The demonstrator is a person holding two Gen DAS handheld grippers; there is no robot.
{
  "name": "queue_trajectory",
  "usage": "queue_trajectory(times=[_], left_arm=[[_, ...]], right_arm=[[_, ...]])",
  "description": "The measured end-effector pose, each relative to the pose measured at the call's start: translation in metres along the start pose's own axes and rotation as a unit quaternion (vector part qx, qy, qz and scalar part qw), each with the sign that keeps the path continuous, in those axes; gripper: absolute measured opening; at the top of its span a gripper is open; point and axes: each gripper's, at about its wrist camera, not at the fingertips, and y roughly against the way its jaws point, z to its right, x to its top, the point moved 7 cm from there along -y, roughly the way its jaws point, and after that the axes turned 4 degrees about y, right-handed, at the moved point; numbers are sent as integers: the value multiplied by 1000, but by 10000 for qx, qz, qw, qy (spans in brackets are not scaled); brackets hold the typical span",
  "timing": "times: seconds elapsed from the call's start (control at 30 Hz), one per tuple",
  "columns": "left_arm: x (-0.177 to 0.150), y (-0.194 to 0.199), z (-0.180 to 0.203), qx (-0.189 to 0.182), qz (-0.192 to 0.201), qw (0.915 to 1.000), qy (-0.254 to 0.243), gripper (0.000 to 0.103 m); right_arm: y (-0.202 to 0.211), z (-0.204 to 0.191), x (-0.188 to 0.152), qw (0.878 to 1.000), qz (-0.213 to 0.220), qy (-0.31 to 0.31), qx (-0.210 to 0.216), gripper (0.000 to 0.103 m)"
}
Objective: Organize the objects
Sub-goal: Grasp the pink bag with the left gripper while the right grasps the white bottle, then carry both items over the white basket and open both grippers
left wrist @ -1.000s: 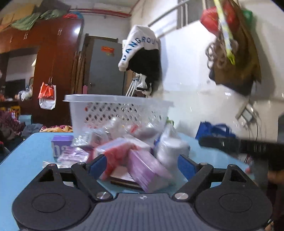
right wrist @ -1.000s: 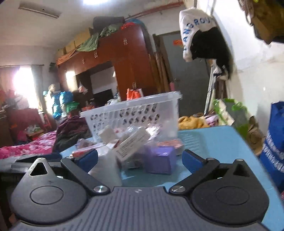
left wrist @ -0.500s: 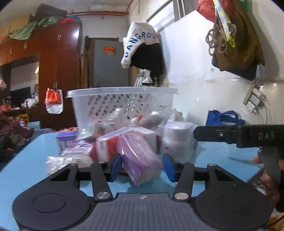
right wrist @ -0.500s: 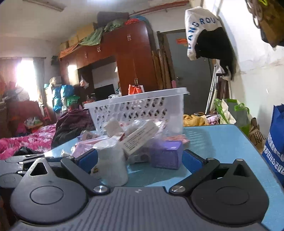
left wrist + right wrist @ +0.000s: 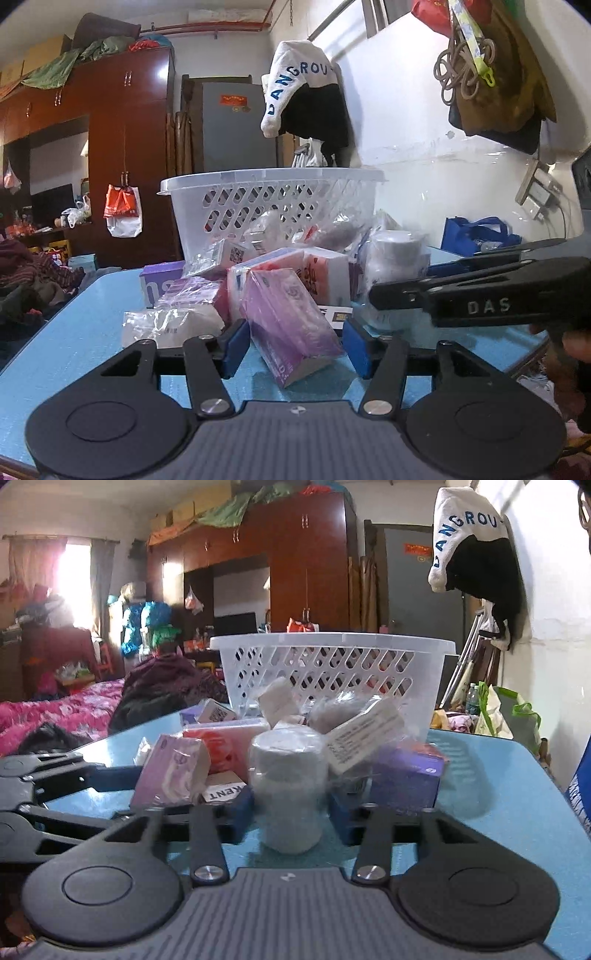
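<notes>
A heap of wrapped packs lies on the blue table (image 5: 74, 332) in front of a white basket (image 5: 269, 177). My left gripper (image 5: 295, 347) has a tilted purple tissue pack (image 5: 291, 317) between its blue pads. Both pads touch its sides, and the jaws are opening slightly. My right gripper (image 5: 290, 816) is shut on a white roll in clear wrap (image 5: 288, 786). In the left wrist view the right gripper (image 5: 480, 295) reaches in from the right towards the white roll (image 5: 395, 258). The right wrist view shows the left gripper (image 5: 55, 786) at the left beside the purple tissue pack (image 5: 170, 771).
A red and white tissue pack (image 5: 317, 273), a purple box (image 5: 406, 779), a labelled bag (image 5: 362, 738) and other small packs crowd the heap. The white basket (image 5: 332, 640) stands behind them. A wall with hanging clothes runs along the right, and a bed (image 5: 55, 709) lies to the left.
The left jaws narrowed around the purple tissue pack, which now stands tilted between them. The right gripper moved in on the heap and its wide jaws closed on the white roll.
</notes>
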Motion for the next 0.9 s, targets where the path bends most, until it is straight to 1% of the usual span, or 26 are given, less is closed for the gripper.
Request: queue_trajectory(times=[0.13,0.27,0.37,0.43,0.47,0.5,0.53,0.6,0.67,0.7,0.73,0.9], left_arm=[[3,7,-2,36,168,9998,39,56],[4,10,-2,27,207,9998,18,56],[3,8,-1,47,149,9999,-48,56],[-2,3,0,71,10,9998,-183,56],[-3,4,1,100,48,9996,-255,57],[-4,5,1,98,99,9996,-240,58],[-5,5,0,82,86,9998,-187,64],[-6,3,-2,36,-15,9999,-101,70],[-7,1,-4,45,-36,10000,-10,70],[-7,1,-5,23,-29,10000,37,68],[-6,3,-6,23,18,10000,80,58],[2,14,-10,161,350,9992,108,58]], right_arm=[[11,4,2,9999,131,-44,10,46],[18,4,6,9997,224,-44,19,46],[18,1,9,9997,237,-10,70,46],[16,0,9,9997,224,-10,89,46],[16,0,9,9997,223,-22,107,46],[16,0,10,9997,225,-22,126,46],[16,0,10,9996,230,-18,131,46],[16,0,10,9996,244,-17,128,46],[16,0,11,9996,265,-11,113,46],[17,1,11,9996,277,-13,108,46],[18,1,11,9995,292,-17,105,46],[22,3,12,9992,357,-71,136,46]])
